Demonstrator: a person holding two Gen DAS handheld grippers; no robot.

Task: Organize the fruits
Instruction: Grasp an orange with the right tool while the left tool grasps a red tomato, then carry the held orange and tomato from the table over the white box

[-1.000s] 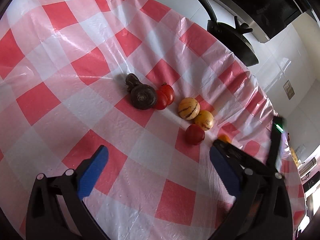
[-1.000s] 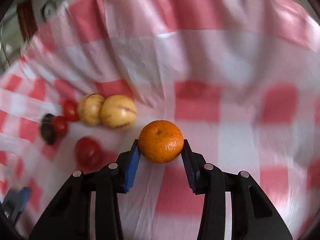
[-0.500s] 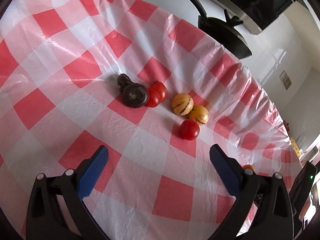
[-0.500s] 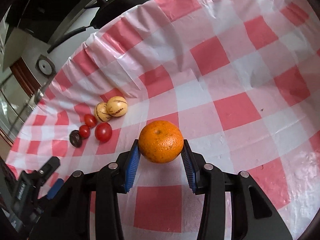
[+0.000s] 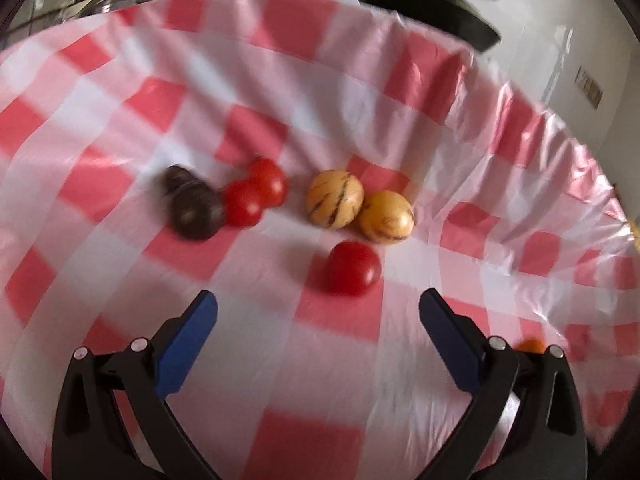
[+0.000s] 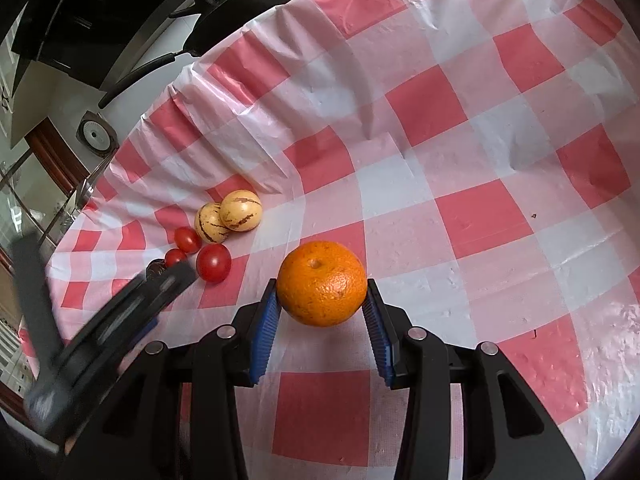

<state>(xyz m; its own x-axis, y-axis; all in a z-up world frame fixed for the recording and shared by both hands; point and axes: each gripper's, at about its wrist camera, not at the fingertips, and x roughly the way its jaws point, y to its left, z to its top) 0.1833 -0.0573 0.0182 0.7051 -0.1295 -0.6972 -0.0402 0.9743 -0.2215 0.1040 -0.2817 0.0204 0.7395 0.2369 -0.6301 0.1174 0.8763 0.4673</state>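
— Where is the round, dimpled orange?

— Clamped on both sides between blue ribbed fingers, stem dimple facing up.

— And the others?

— Two yellow round fruits with dark streaks touch each other on the red-and-white checked cloth. One glossy red tomato lies just in front of them, apart. To their left, two smaller red tomatoes touch, with two dark purple-brown wrinkled fruits pressed against them, blurred.

Bare desk lay between the wide-spread left tongs; a lone tomato blocked 12 o'clock, striped yellow fruits beyond it, dark fruits at 11 o'clock.
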